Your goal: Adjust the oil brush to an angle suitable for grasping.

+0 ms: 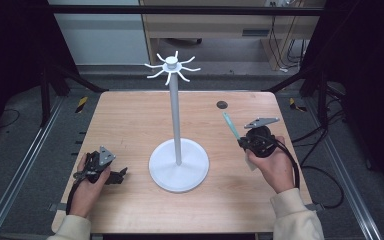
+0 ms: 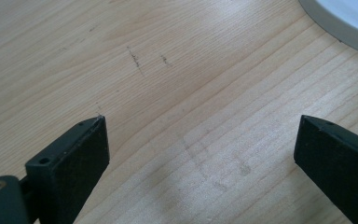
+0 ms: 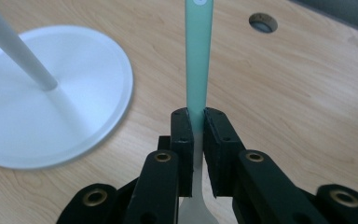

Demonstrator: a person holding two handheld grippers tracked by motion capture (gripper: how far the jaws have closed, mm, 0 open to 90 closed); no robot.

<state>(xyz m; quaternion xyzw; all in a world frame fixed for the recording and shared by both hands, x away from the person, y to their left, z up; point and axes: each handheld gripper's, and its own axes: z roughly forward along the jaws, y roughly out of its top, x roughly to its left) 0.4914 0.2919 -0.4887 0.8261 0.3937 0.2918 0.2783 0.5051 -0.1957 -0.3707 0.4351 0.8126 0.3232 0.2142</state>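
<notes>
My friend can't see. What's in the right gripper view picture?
Two black jaws of the right gripper pinch a pale green handle that points away over the wooden table. A white stand base sits at left.

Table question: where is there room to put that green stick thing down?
Bare wood lies between the white stand's round base and the right gripper, which grips the green utensil. More lies behind the base, left of the small dark hole. Near the open left gripper it is tighter.
</notes>
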